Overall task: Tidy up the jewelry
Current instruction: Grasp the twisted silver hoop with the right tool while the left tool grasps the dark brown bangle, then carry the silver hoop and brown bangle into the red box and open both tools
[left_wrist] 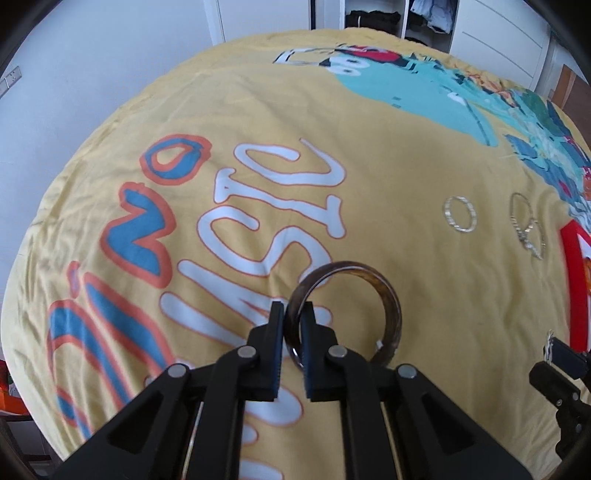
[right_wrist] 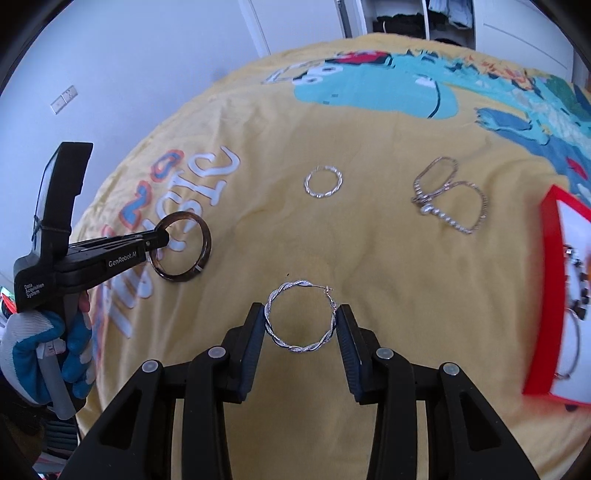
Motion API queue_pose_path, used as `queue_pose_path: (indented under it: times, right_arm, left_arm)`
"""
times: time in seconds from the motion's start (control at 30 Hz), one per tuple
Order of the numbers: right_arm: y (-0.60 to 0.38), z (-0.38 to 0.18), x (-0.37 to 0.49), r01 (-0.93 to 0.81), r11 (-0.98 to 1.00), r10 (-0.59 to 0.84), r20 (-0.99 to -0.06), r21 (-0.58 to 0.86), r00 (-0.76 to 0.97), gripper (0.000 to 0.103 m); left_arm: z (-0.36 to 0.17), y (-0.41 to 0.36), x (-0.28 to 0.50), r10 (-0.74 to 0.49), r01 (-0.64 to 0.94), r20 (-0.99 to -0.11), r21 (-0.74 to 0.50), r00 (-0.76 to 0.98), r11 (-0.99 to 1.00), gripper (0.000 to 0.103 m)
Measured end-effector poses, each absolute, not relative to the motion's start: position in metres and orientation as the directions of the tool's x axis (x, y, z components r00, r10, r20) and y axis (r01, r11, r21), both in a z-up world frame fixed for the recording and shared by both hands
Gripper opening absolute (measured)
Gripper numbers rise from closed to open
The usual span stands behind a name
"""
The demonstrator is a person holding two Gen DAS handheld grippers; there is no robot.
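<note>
My left gripper [left_wrist: 292, 314] is shut on the rim of a dark brown bangle [left_wrist: 388, 295], just above the yellow blanket; it also shows in the right wrist view [right_wrist: 160, 240] with the bangle [right_wrist: 205, 240]. My right gripper [right_wrist: 300, 317] is open around a twisted silver hoop earring [right_wrist: 271, 328] that lies on the blanket between the fingers. A second silver hoop [right_wrist: 324, 181] [left_wrist: 460, 214] lies farther back. A silver bracelet tangle [right_wrist: 448, 195] [left_wrist: 526, 225] lies to its right. A red jewelry box [right_wrist: 550, 266] [left_wrist: 578, 291] with pieces inside is at the right edge.
The yellow printed blanket [right_wrist: 369, 240] covers the bed. A white wall and an open wardrobe [right_wrist: 406, 18] stand behind it. A gloved hand [right_wrist: 26, 336] holds the left gripper at the left edge.
</note>
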State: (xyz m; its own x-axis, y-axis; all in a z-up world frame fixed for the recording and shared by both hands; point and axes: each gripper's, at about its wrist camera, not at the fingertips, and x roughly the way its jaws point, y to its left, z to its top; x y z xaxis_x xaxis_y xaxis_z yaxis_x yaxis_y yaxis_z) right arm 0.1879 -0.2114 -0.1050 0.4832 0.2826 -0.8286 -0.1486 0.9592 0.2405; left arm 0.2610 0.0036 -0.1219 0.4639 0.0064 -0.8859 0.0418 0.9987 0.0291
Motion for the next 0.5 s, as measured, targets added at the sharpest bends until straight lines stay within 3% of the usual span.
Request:
queue_pose_path:
  times: [0.5]
  right_arm:
    - [-0.277, -0.047, 0.111, -0.078, 0.968, 0.236, -0.766, 0.237, 0.599, 0.039]
  left_arm:
    - [-0.055, -0.049, 0.2, -0.056, 0.121, -0.844, 0.01, 0.534, 0.993, 0.008]
